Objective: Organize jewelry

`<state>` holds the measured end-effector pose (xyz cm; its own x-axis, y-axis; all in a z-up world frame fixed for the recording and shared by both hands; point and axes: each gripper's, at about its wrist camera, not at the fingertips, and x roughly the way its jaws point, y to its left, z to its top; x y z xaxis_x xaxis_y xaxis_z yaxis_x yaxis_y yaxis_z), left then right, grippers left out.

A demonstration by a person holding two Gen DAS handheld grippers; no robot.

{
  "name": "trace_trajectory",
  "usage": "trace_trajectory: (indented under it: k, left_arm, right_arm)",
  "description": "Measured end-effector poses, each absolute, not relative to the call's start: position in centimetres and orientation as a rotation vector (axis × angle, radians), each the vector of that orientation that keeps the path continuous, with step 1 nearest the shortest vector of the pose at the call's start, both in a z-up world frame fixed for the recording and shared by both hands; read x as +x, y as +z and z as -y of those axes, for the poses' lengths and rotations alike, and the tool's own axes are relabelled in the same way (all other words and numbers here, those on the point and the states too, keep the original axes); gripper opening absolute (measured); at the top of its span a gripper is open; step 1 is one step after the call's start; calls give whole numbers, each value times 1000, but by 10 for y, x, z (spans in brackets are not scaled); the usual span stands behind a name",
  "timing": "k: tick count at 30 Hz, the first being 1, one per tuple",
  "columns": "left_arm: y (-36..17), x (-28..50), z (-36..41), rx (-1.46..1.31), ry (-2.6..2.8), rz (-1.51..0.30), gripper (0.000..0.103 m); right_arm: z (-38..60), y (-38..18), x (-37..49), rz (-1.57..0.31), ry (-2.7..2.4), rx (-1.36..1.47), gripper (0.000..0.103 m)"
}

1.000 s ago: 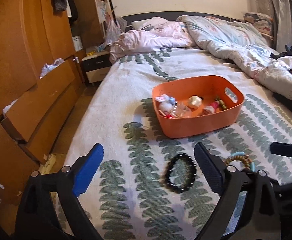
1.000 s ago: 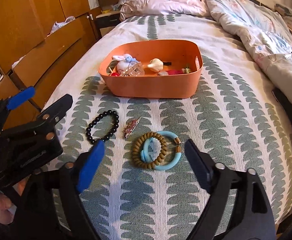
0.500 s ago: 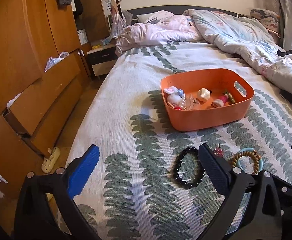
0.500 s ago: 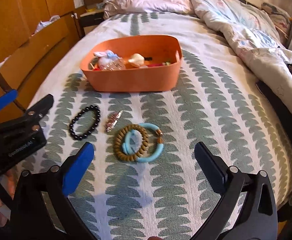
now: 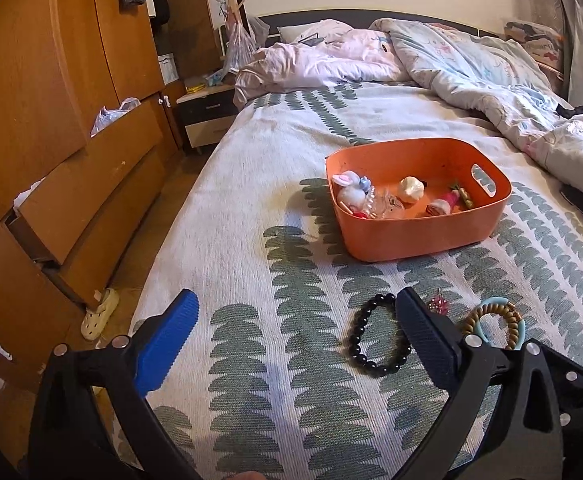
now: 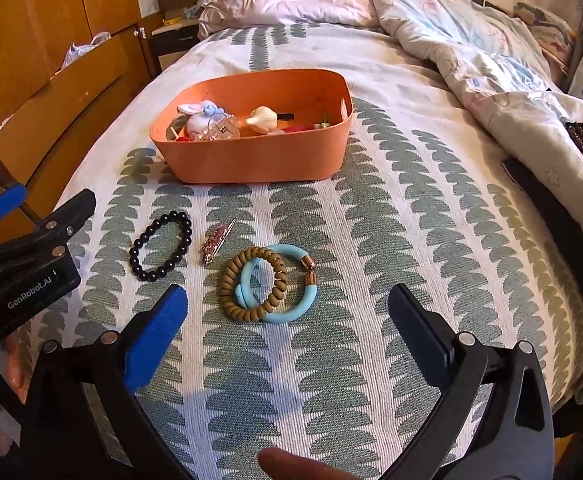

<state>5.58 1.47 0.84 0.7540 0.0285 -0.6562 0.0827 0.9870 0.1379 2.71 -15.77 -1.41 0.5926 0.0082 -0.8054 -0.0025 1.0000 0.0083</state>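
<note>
On the bedspread (image 6: 391,208), short of the orange bin (image 6: 251,160), lie black bead bracelet (image 6: 161,246), pink clip (image 6: 215,240) and overlapped tan bracelet (image 6: 253,284) and blue bangle (image 6: 287,292); left gripper (image 5: 295,340) and right gripper (image 6: 283,320) hover agape, empty, likely lining up pickups.

A leaf-patterned bedspread (image 5: 251,208) covers the bed beside a wooden wardrobe (image 5: 51,80) with open drawers (image 5: 91,184).

Both wrist cameras are looking forward from low above the bedspread (image 5: 251,216) toward the headboard, the left one sitting further left; both are sharing the orange basket (image 5: 419,236) (image 6: 251,160) and bracelets.
</note>
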Motion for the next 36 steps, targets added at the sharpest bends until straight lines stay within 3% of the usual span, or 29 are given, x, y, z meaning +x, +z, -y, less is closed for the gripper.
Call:
trace_trajectory:
  k: [36]
  left_arm:
    - [7, 59, -17, 144, -26, -725, 98]
  right_arm:
    - [159, -11, 25, -907, -11, 1, 100]
